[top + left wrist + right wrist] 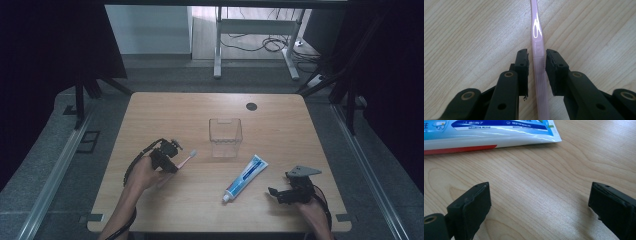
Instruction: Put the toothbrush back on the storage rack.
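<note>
Jaws flanking toothbrush (537,50), head toward container (225,137)

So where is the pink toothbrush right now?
In the high view the pink toothbrush is at the table's left-centre, its handle between the left tongs and its head pointing toward the clear plastic cup.

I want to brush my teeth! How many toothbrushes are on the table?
1. The pink toothbrush lies left of the clear cup, its handle between the left gripper jaws.
</note>
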A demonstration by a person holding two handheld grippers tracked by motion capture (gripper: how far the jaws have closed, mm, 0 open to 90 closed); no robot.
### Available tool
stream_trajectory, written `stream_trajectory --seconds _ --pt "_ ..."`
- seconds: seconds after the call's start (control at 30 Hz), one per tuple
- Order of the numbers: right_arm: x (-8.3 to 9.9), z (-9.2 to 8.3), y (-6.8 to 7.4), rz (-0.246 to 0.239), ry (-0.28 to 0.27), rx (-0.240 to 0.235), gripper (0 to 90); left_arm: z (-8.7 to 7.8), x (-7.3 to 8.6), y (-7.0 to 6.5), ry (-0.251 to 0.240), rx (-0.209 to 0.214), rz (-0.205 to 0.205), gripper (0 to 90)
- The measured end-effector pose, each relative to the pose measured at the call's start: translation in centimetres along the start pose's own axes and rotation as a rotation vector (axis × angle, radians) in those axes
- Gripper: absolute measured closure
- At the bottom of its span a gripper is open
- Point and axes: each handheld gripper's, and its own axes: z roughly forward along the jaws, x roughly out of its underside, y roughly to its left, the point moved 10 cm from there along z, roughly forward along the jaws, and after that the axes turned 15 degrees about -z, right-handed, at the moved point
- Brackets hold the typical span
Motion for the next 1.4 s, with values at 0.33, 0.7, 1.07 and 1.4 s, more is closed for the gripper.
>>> stream_trajectory --seconds 0.33,0.7,1.07,1.4 --pt "0.0 0.0 0.0 -0.005 0.0 0.001 4.4 0.7 -0.9 -0.4 0.064 -0.022 0.016 73.7" --pt "0.0 0.0 -0.1 -0.005 0.0 0.004 4.4 1.2 -1.4 -0.8 0.111 -0.045 0.027 77.5" --pt "0.1 0.0 -0.1 -0.001 0.004 0.005 4.6 0.9 -1.9 -1.2 0.089 -0.023 0.029 78.8" --pt "0.0 0.0 -0.1 -0.002 0.001 0.008 4.4 -0.5 -2.2 -1.2 0.033 0.003 0.016 78.8"
